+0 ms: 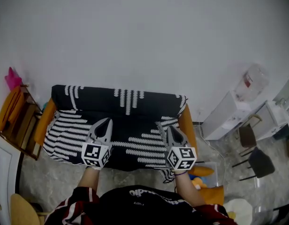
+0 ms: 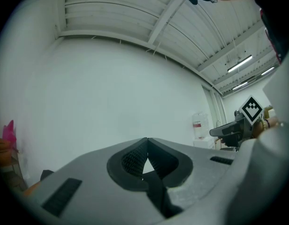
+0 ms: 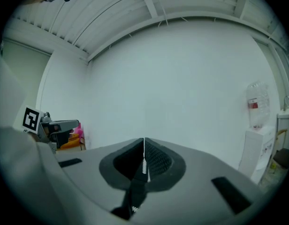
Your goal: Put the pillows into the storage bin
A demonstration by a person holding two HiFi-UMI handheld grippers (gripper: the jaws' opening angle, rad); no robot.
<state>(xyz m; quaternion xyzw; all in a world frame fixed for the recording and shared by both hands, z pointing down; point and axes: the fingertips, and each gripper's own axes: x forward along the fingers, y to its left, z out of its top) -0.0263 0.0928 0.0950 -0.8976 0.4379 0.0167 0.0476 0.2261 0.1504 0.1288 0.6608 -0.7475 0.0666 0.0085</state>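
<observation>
Both grippers are held up over a sofa (image 1: 121, 102) draped in a black cover with white stripes. My left gripper (image 1: 107, 120) (image 2: 147, 140) is shut, its pads meeting with nothing between them. My right gripper (image 1: 161, 124) (image 3: 144, 140) is shut too, with only a thin line of light between its pads. Each gripper view faces the white wall and ceiling. Orange pillows (image 1: 204, 171) lie in a clear storage bin (image 1: 218, 168) on the floor to the right of the sofa, beside my right forearm. No pillow shows on the sofa seat.
A wooden shelf (image 1: 23, 125) with an orange cushion (image 1: 8, 108) and a pink item (image 1: 13, 78) stands left of the sofa. A water dispenser (image 1: 226, 114) with its bottle (image 1: 251, 81), a dark chair (image 1: 257, 162) and a white table stand at the right.
</observation>
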